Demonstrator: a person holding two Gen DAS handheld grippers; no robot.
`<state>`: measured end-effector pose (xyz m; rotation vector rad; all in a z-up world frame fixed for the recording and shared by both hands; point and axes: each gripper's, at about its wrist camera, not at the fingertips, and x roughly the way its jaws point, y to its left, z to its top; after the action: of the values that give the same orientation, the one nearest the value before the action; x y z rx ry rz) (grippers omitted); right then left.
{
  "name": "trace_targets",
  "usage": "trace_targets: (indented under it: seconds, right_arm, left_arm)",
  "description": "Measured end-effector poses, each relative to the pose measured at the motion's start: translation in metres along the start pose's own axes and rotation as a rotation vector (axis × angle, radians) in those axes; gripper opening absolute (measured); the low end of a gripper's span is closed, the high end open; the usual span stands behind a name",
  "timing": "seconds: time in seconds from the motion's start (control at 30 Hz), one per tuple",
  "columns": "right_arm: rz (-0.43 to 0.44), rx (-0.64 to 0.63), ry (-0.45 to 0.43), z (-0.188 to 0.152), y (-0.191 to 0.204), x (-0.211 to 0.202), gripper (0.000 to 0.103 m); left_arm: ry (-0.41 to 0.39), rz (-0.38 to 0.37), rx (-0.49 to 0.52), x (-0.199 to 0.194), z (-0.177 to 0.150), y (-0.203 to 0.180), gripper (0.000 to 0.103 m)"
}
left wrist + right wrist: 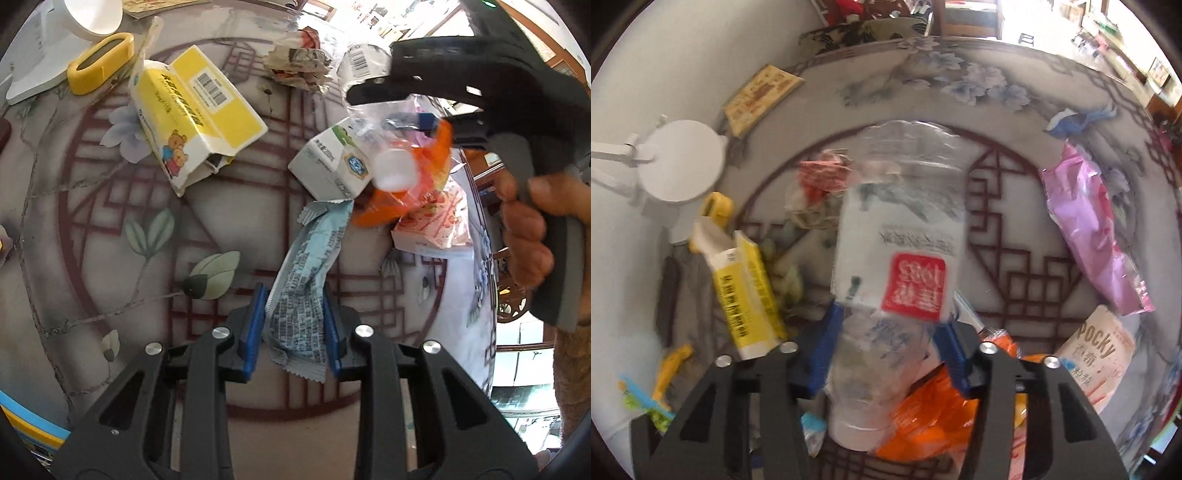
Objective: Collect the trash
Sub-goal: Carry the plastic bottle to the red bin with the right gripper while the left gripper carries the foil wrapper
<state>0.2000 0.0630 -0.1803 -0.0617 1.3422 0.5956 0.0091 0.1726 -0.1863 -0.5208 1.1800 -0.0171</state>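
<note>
My left gripper is shut on a light-blue snack wrapper that hangs between its blue pads above the round table. My right gripper is shut on a clear plastic bottle with a white and red label and a white cap toward the camera. In the left wrist view the right gripper is at the upper right with the bottle's cap showing. Beneath lie an orange bag, a white-green carton and a yellow-white carton.
A crumpled wrapper, a yellow case and a white lamp base sit at the table's far side. A pink wrapper, a Pocky box and a flat yellow box lie around.
</note>
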Motion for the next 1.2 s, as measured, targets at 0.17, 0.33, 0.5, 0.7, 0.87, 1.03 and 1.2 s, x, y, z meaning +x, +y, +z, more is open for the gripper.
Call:
trace_targets:
  seconds: [0.17,0.33,0.5,0.7,0.87,1.03,1.2]
  right_arm:
    - [0.059,-0.013,-0.059,-0.017,0.001,-0.038,0.044]
    - [0.123,-0.01,-0.099,-0.04,0.005,-0.074,0.042]
    - [0.18,0.02,-0.125,-0.069,0.005,-0.1,0.041]
    - [0.236,0.092,-0.115,-0.106,-0.011,-0.115,0.041]
    - [0.264,0.179,-0.129,-0.13,-0.035,-0.125,0.041]
    - [0.279,0.254,-0.158,-0.155,-0.056,-0.138,0.041]
    - [0.285,0.313,-0.178,-0.177,-0.076,-0.147,0.041]
  left_arm:
    - [-0.009,0.0,-0.008,-0.006,0.003,0.001,0.028]
    - [-0.02,-0.011,-0.01,-0.011,0.004,-0.005,0.028]
    - [-0.028,-0.027,0.001,-0.014,0.0,-0.015,0.028]
    - [-0.034,-0.038,0.016,-0.02,-0.005,-0.027,0.028]
    - [-0.043,-0.051,0.047,-0.025,-0.011,-0.043,0.028]
    - [-0.036,-0.062,0.087,-0.027,-0.018,-0.064,0.028]
    - [-0.02,-0.079,0.123,-0.025,-0.024,-0.083,0.028]
